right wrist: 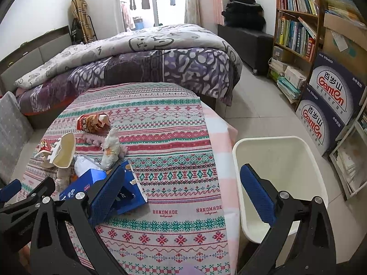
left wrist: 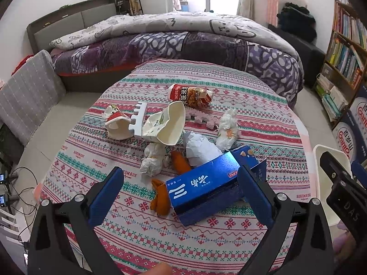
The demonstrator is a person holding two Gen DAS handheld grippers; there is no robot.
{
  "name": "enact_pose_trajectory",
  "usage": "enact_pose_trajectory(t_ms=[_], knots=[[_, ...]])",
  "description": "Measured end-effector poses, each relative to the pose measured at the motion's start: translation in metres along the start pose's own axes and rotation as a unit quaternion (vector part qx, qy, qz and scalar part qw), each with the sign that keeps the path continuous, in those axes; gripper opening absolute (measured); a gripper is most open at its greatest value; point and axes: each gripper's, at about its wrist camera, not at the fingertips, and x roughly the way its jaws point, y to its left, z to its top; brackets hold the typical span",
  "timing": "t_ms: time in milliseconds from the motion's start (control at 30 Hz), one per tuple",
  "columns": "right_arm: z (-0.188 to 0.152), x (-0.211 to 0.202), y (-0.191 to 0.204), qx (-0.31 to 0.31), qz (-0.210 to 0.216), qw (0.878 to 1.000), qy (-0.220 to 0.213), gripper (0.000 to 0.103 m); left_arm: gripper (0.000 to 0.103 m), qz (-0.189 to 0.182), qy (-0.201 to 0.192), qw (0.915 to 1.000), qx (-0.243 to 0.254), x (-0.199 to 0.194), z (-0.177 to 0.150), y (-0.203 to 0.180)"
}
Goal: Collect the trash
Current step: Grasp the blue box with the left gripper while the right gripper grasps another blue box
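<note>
Trash lies on a patterned tablecloth (left wrist: pixel 263 119): a blue carton (left wrist: pixel 201 185), orange peel (left wrist: pixel 160 197), crumpled white paper (left wrist: pixel 201 146), tissue wads (left wrist: pixel 227 126), crushed paper cups (left wrist: pixel 167 123), a red noodle cup (left wrist: pixel 190 95) and a white comb-like piece (left wrist: pixel 137 119). My left gripper (left wrist: pixel 181 178) is open, its fingers either side of the blue carton, the right finger close against it. My right gripper (right wrist: pixel 183 183) is open and empty, over the table's right edge beside a white bin (right wrist: pixel 282 160). The blue carton also shows in the right wrist view (right wrist: pixel 91 183).
A bed (left wrist: pixel 160 41) with a purple quilt stands behind the table. A bookshelf (right wrist: pixel 296 23) and stacked water boxes (right wrist: pixel 332 105) line the right wall. A grey cushion (left wrist: pixel 27 91) is at the left. Cables (left wrist: pixel 20 183) lie on the floor at the left.
</note>
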Motion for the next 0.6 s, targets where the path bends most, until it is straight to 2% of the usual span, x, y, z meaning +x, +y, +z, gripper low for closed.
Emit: enact_pose_trajectory(t_ms=[233, 367, 433, 533, 567, 600], knots=[[-0.002, 0.004, 0.002, -0.005, -0.002, 1.0, 0.012, 0.096, 0.096, 0.009, 0.01, 0.9998, 0.012, 0.005, -0.001, -0.001], [-0.001, 0.005, 0.0, -0.004, -0.003, 1.0, 0.019, 0.096, 0.096, 0.001, 0.024, 0.9995, 0.019, 0.009, 0.0, 0.0], [0.0, 0.006, -0.003, -0.001, -0.005, 1.0, 0.025, 0.096, 0.096, -0.007, 0.045, 0.9979, 0.047, 0.017, 0.005, -0.003], [0.002, 0.01, -0.007, 0.009, 0.0, 0.999, 0.038, 0.096, 0.096, -0.026, 0.085, 0.9908, 0.102, 0.031, 0.01, -0.006], [0.003, 0.012, -0.008, 0.01, 0.002, 0.999, 0.042, 0.096, 0.096, -0.02, 0.094, 0.987, 0.129, 0.038, 0.013, -0.009], [0.003, 0.013, -0.009, 0.01, 0.002, 0.999, 0.045, 0.096, 0.096, -0.026, 0.099, 0.9857, 0.134, 0.042, 0.013, -0.01]])
